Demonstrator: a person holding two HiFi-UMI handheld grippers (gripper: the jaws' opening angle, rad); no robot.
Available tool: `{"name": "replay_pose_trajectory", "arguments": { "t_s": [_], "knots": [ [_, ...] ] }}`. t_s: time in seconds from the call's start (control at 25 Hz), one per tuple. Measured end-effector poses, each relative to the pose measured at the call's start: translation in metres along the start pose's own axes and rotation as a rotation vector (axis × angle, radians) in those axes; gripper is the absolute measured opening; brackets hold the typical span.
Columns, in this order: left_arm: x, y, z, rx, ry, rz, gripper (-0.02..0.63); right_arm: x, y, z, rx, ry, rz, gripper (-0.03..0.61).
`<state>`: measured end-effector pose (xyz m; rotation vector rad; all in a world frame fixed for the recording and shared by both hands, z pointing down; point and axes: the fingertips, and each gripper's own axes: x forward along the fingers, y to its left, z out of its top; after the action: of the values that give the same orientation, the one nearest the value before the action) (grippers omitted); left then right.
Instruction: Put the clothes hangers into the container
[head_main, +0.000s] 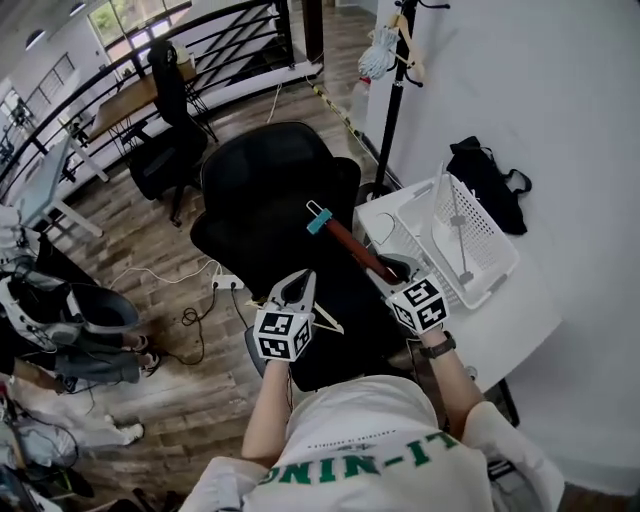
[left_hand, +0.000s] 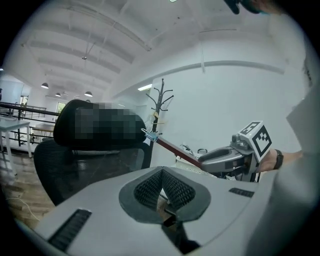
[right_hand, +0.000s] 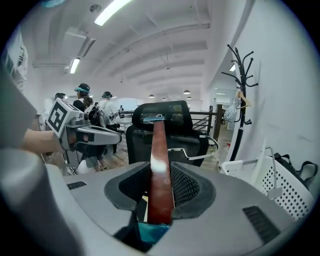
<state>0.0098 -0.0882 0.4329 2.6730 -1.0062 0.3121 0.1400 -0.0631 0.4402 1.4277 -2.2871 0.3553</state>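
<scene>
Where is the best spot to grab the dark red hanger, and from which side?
Grip the dark red hanger on its straight wooden bar, with the pads on its two flat faces, coming in from one end. The bar is thin and flat-sided, so the jaws probably close squarely on it. The teal clip is lumpy. The right gripper holds it this way.

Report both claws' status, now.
Left claw: closed, apparently pinching a pale wooden hanger.
Right claw: closed on a red-brown hanger.
</scene>
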Motion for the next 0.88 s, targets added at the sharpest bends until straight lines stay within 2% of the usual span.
{"name": "replay_pose_trajectory", "arguments": {
  "t_s": [0.32, 0.6, 0.76, 0.88],
  "knots": [
    [0.064, -0.057, 0.031, 0.048, -0.019, -0.146, 0.014, -0.062, -0.085, -0.003, 0.014, -0.018, -0.165, 0.144],
    [0.118, -0.11, 0.039, 0.091, -0.002, -0.282, 0.014, -0.112, -0.157, -0.033, 0.021, 0.06, -0.302, 0.144],
    [0.138, -0.132, 0.041, 0.107, 0.012, -0.338, 0.014, -0.126, -0.184, -0.061, 0.064, 0.148, -0.29, 0.144],
    [0.151, -0.146, 0.039, 0.112, 0.024, -0.369, 0.014, -0.131, -0.2, -0.088, 0.032, 0.264, -0.273, 0.144]
  ]
}}
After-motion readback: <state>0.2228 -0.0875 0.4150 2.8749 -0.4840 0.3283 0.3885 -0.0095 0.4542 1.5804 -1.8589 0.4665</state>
